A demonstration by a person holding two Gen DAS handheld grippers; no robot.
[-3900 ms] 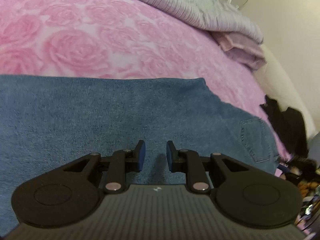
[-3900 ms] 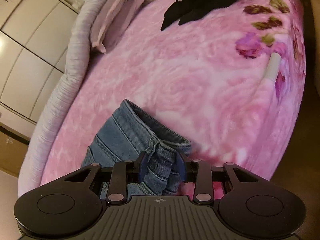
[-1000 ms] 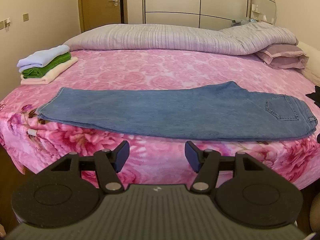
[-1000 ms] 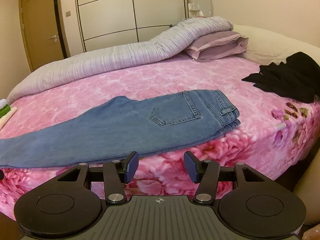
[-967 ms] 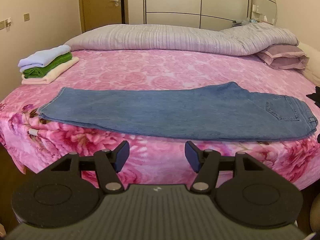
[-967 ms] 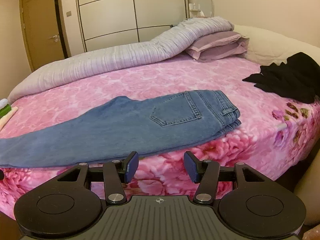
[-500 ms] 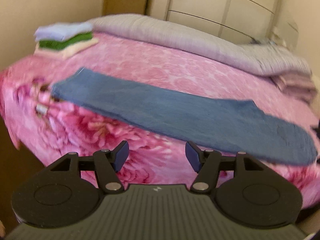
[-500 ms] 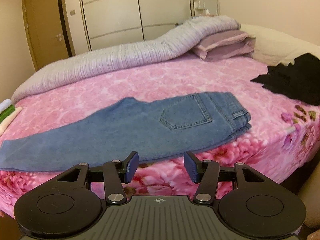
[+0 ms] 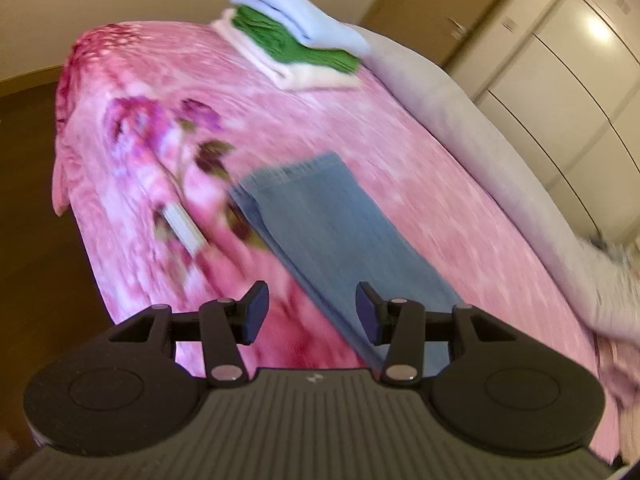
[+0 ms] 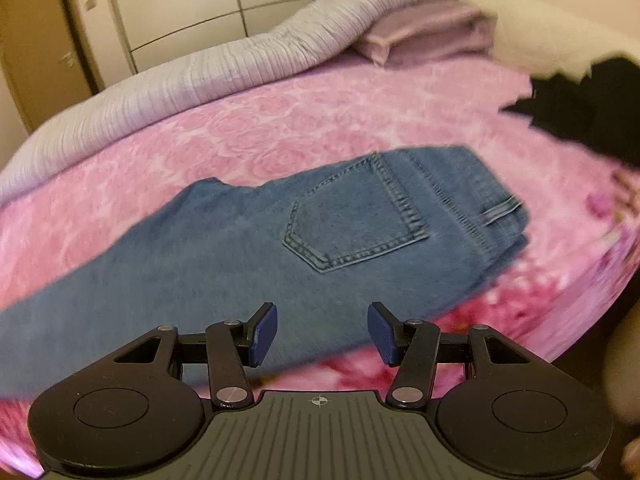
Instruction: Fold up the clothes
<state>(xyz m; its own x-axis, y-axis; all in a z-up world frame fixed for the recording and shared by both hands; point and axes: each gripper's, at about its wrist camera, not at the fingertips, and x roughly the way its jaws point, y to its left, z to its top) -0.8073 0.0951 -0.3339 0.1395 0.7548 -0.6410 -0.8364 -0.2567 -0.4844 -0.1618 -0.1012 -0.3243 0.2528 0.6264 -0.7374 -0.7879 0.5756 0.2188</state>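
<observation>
Blue jeans lie flat, folded lengthwise, along the front edge of a pink rose-print bed. The left wrist view shows their leg end (image 9: 320, 208); the right wrist view shows the waist and back pocket (image 10: 352, 220). My left gripper (image 9: 308, 312) is open and empty, above the leg near the bed's edge. My right gripper (image 10: 322, 332) is open and empty, just in front of the seat of the jeans. Neither touches the denim.
A stack of folded cloths, blue, green and cream (image 9: 296, 40), sits at the bed's left corner. A grey striped duvet roll (image 10: 200, 76) and a purple pillow (image 10: 432, 28) lie at the back. Black clothes (image 10: 592, 112) lie at the right. Wood floor (image 9: 36, 200) lies beyond the bed's left edge.
Both grippers have moved closer to the bed from a stand-off view. The left swung left toward the leg end; the right moved in toward the waist. Both stay open.
</observation>
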